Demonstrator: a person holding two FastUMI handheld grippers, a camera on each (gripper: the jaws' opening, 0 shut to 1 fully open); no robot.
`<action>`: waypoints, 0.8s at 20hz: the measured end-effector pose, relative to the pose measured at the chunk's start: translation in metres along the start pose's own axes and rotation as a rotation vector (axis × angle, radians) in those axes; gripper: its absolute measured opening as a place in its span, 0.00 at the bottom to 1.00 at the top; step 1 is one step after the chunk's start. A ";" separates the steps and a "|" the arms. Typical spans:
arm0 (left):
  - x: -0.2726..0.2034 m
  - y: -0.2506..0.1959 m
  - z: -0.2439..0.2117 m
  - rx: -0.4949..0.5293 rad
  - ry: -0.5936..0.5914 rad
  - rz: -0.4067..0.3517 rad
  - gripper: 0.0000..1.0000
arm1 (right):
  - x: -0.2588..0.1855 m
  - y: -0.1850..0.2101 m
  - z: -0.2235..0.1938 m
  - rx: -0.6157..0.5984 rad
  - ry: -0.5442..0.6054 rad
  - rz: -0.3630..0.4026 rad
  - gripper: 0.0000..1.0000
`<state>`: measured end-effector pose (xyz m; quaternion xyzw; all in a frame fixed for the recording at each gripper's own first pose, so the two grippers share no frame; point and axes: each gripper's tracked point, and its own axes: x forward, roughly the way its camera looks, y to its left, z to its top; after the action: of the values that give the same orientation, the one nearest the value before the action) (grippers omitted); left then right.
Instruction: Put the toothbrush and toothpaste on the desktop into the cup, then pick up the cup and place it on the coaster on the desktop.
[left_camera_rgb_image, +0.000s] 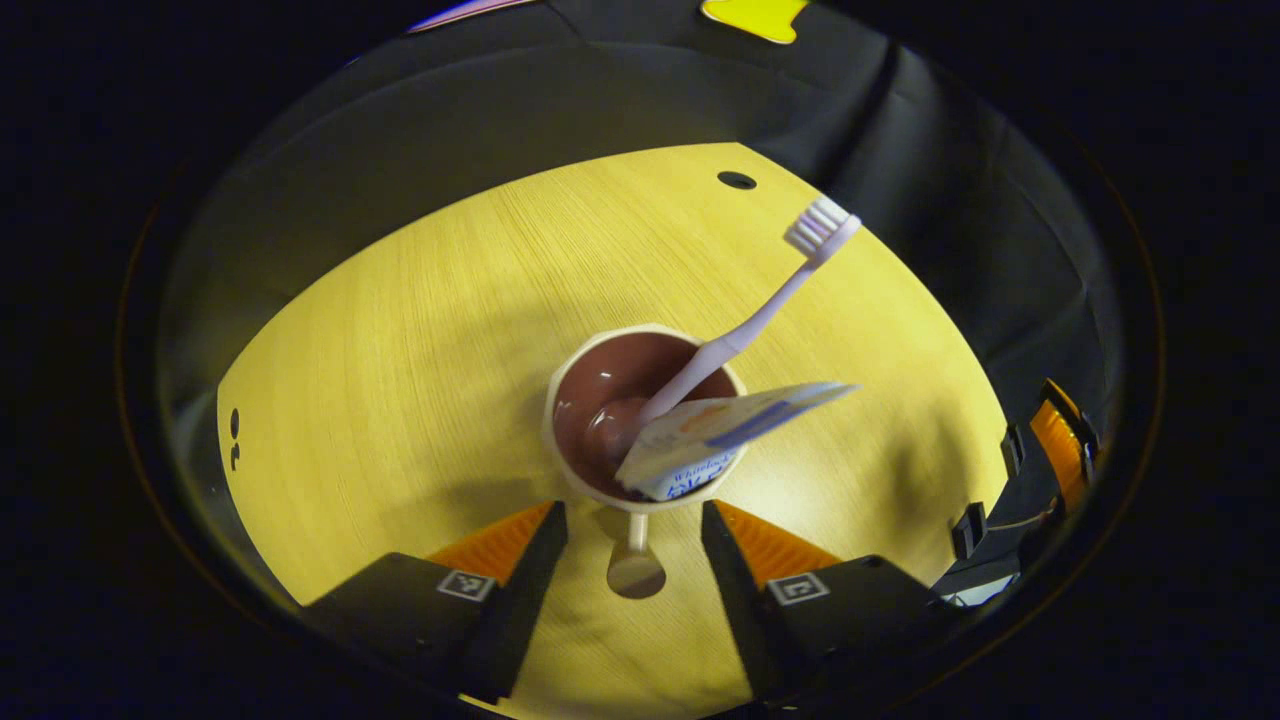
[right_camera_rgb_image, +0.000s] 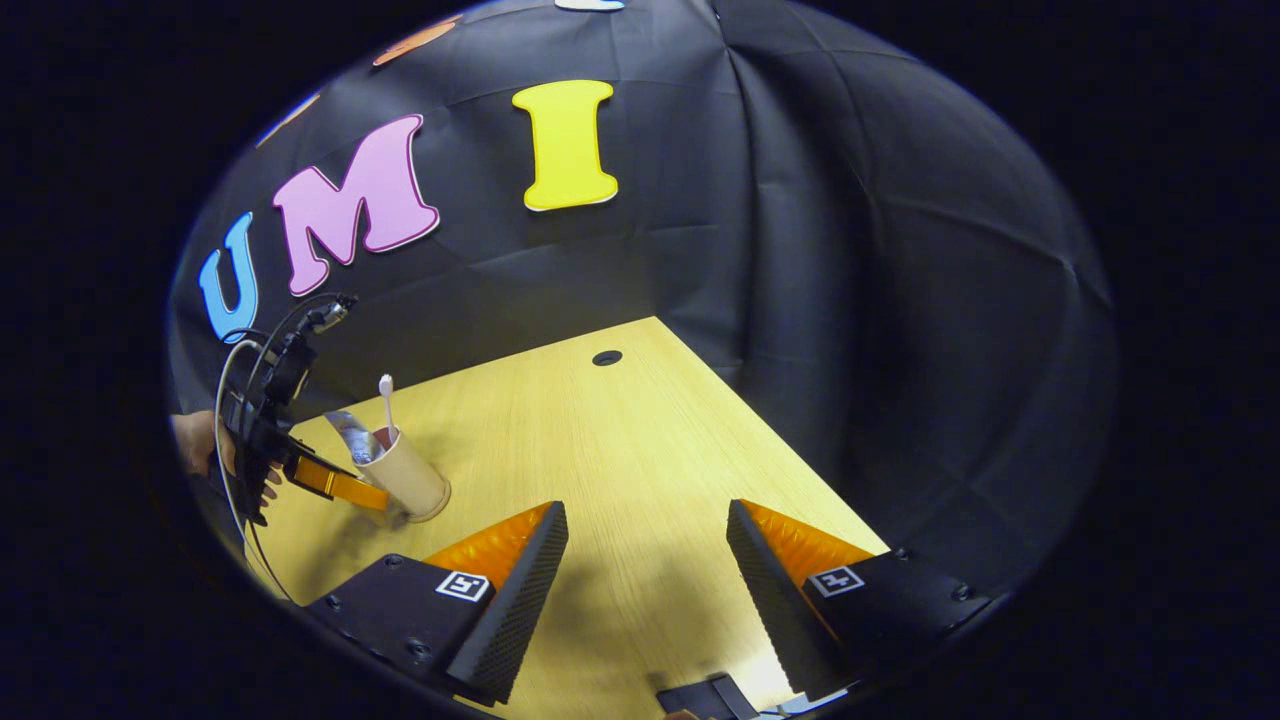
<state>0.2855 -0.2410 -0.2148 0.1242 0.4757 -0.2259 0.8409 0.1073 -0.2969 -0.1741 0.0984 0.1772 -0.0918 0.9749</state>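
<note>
Cup (left_camera_rgb_image: 645, 420) stands upright on the counter (left_camera_rgb_image: 400, 350), straight ahead of my left claw (left_camera_rgb_image: 634, 560), with the toothbrush (left_camera_rgb_image: 745, 325) leaning out over its far rim, bristles up, and the toothpaste (left_camera_rgb_image: 715, 440) tube propped beside it inside. Both are in, so I judge the loading done and the lift next. My left claw is released — its fingers (left_camera_rgb_image: 745, 545) spread to either side of the cup's small handle (left_camera_rgb_image: 637, 560), not pressing anything. To do this well I would ease forward, close low on the cup's wall or the handle, and raise it level, since the tall brush and tube make it top-heavy and could tip out.

In the right gripper view the cup (right_camera_rgb_image: 405, 470) sits near the counter's left edge with my left claw (right_camera_rgb_image: 335, 482) just beside it, a hand (right_camera_rgb_image: 195, 445) behind. My right claw (right_camera_rgb_image: 645, 590) is released too, hanging well apart over bare counter (right_camera_rgb_image: 620, 440). I cannot make out the coaster from here — nothing stands between claw and cup
</note>
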 end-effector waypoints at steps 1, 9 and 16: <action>-0.007 0.001 -0.002 -0.014 -0.019 -0.002 0.96 | -0.003 0.005 0.002 -0.007 -0.003 0.008 0.99; -0.125 0.039 -0.036 -0.052 -0.360 0.178 0.98 | -0.045 0.084 0.039 -0.143 -0.110 0.120 0.99; -0.258 0.040 -0.102 -0.202 -0.762 0.246 0.97 | -0.107 0.188 0.026 -0.243 -0.100 0.295 0.98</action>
<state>0.1144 -0.0957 -0.0473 0.0044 0.1317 -0.1056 0.9856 0.0578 -0.1067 -0.0814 0.0004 0.1221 0.0695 0.9901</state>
